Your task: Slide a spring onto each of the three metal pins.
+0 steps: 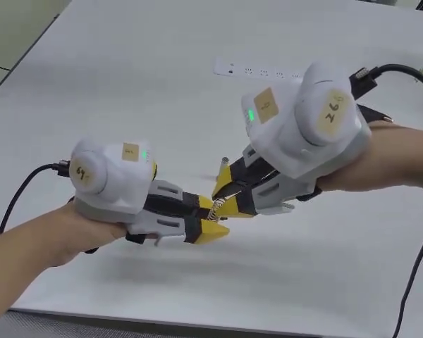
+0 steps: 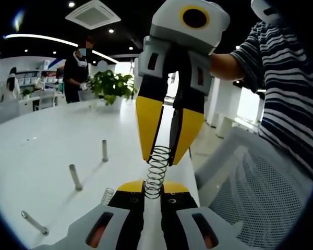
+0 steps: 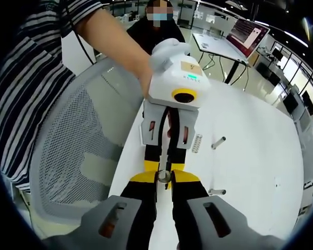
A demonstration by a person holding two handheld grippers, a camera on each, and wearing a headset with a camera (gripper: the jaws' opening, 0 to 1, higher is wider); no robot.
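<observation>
A small steel spring (image 1: 216, 208) hangs in the air between my two grippers, above the white table (image 1: 127, 77). My left gripper (image 1: 211, 218) is shut on its lower end (image 2: 152, 179). My right gripper (image 1: 223, 200) meets it tip to tip, with its yellow jaws closed on the spring's other end, seen end-on (image 3: 165, 176). Two metal pins stand upright on the table (image 2: 105, 150) (image 2: 75, 177). A third pin (image 2: 34, 222) leans low. A loose spring (image 2: 108, 195) lies beside them. Behind my right gripper, one pin's top (image 1: 225, 163) pokes up.
A white power strip (image 1: 257, 71) lies at the far side of the table. A grey mesh chair (image 2: 250, 192) stands at the table's edge beside me. A potted plant (image 2: 112, 83) and a standing person (image 2: 77, 73) are at the far end.
</observation>
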